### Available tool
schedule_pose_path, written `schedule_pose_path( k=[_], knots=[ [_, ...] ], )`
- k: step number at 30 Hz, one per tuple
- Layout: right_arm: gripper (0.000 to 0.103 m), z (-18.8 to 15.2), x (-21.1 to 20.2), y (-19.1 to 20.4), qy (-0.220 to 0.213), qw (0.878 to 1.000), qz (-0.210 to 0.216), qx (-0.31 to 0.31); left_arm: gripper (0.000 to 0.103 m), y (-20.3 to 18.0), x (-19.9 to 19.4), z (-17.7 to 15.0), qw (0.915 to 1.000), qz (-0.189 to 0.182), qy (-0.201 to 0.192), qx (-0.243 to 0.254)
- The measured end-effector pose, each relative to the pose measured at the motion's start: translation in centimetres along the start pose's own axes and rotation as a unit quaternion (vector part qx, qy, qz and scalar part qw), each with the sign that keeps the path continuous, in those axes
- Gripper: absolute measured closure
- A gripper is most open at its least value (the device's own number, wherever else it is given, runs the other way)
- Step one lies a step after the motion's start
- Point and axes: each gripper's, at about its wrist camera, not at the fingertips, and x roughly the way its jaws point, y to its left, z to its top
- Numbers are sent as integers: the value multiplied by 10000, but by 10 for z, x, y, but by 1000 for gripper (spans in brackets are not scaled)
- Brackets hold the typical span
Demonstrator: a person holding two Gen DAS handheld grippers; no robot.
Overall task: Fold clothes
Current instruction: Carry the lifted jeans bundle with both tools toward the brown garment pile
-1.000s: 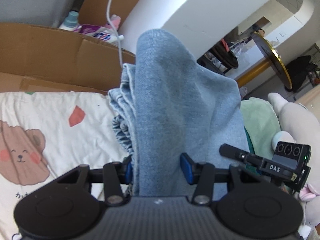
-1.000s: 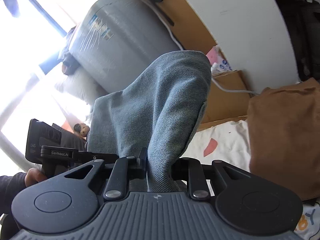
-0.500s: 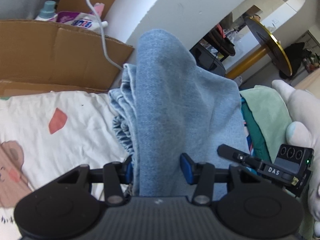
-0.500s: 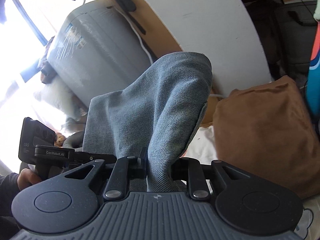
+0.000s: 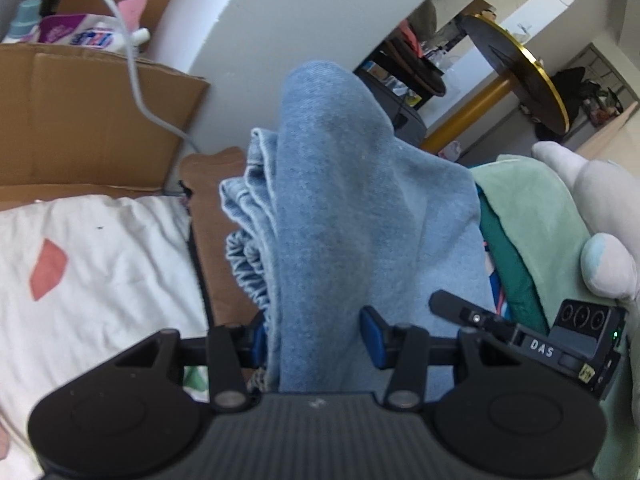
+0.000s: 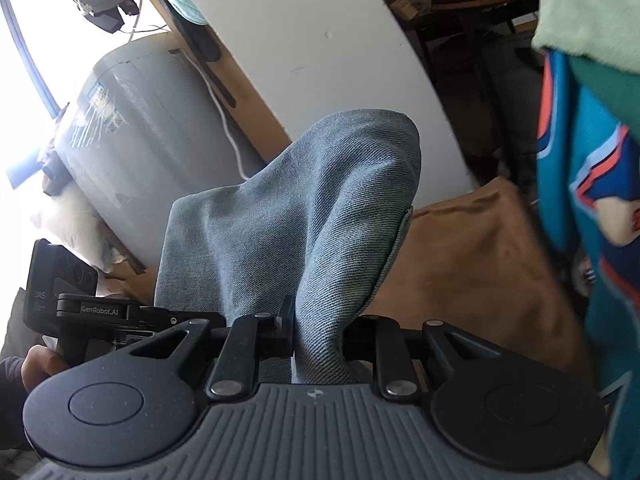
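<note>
A folded blue denim garment (image 5: 344,208) rises between the blue-padded fingers of my left gripper (image 5: 316,336), which is shut on it. In the right wrist view the same denim garment (image 6: 320,220) bulges up from my right gripper (image 6: 316,332), also shut on it. The garment hangs in the air above a white printed sheet (image 5: 92,264). The other gripper's black body (image 5: 560,344) shows at the lower right of the left wrist view. A hand (image 6: 38,368) holds the left gripper's handle.
A brown folded cloth (image 6: 476,256) lies ahead on the right. A stack of green and teal clothes (image 5: 532,232) and a grey plush toy (image 5: 600,208) sit further right. A cardboard box (image 5: 88,120), a white wall corner (image 6: 328,40) and a grey appliance (image 6: 132,136) stand behind.
Both grippers have carried the denim garment to the right, away from the bear print on the sheet, so the brown cloth and the stacked clothes now fill more of the views.
</note>
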Motion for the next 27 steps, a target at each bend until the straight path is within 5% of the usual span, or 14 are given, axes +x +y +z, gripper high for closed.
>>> schedule_pose_path(
  k=[9,27],
  knots=[
    [83,21,-12,-25,-167,9986,-487,101,54,-16,37,10,9998,-155,-72,-90],
    [83,46,53,-48,58,9936,-1122,103,54,7,88,47,9962,288,-2,-822]
  ],
)
